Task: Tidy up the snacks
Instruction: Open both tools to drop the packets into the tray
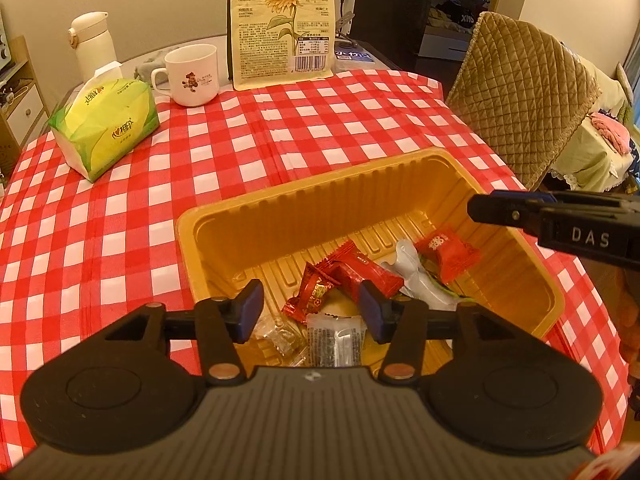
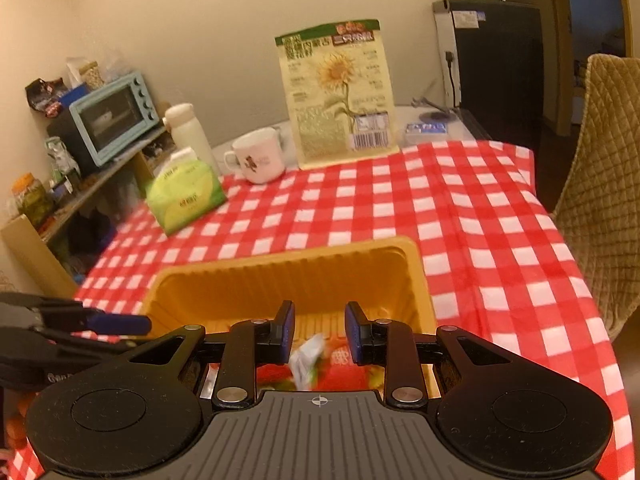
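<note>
A yellow plastic tray (image 1: 280,216) sits on the red checked tablecloth and holds several wrapped snacks: red packets (image 1: 360,272), a white wrapper (image 1: 416,276) and clear packets (image 1: 336,340). My left gripper (image 1: 310,308) is open and empty, just above the tray's near end. My right gripper (image 2: 319,334) is open and empty above the tray (image 2: 280,280), over a white wrapper (image 2: 306,360) and red packets (image 2: 344,372). Its fingers (image 1: 520,210) reach in from the right in the left wrist view.
At the table's back stand a sunflower-seed bag (image 1: 280,20), a white mug (image 1: 192,76), a green tissue pack (image 1: 104,128) and a white flask (image 1: 94,44). A quilted chair (image 1: 520,100) is on the right. A shelf with a blue oven (image 2: 112,116) is on the left.
</note>
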The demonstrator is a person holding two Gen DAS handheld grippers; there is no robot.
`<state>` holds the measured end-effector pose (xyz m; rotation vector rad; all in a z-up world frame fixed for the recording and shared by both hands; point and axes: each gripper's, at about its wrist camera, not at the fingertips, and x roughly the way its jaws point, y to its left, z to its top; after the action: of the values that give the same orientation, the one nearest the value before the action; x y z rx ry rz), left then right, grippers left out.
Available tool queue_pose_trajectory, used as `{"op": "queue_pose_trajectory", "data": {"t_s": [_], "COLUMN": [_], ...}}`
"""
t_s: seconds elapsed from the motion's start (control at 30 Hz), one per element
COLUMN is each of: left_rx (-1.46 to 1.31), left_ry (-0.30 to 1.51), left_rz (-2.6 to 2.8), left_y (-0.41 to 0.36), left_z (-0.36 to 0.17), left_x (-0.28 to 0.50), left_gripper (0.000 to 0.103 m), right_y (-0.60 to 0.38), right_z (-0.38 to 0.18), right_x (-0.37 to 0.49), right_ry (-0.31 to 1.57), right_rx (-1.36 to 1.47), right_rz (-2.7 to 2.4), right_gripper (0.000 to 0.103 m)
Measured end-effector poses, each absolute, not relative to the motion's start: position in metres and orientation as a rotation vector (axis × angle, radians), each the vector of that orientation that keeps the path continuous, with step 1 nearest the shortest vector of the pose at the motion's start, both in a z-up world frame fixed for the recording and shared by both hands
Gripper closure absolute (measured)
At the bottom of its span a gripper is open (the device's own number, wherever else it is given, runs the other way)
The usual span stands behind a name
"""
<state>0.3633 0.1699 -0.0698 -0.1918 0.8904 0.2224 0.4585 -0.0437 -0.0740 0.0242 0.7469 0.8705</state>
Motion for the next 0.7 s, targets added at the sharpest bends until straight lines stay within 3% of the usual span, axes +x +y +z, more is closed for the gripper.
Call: {"op": "queue_pose_trajectory", "data": {"t_s": [0.13,0.7], "left_rx": [-0.190,-0.204], "left_ry": [0.888,0.844], "left_rz": [0.225,0.203], "left_y": [0.168,0.140], "left_z": [-0.069,-0.045], "left_x": [0.359,0.326], "left_gripper": [0.042,0.023], "right_y": [-0.045,-0.087], "right_z": [-0.071,-0.061], "right_x": [0.454,0.418], "right_ry": [0.743,0.799], "right_rx": [0.030,0.072], "right_rz": [0.868,0.822], "right_gripper": [0.044,0.014]}}
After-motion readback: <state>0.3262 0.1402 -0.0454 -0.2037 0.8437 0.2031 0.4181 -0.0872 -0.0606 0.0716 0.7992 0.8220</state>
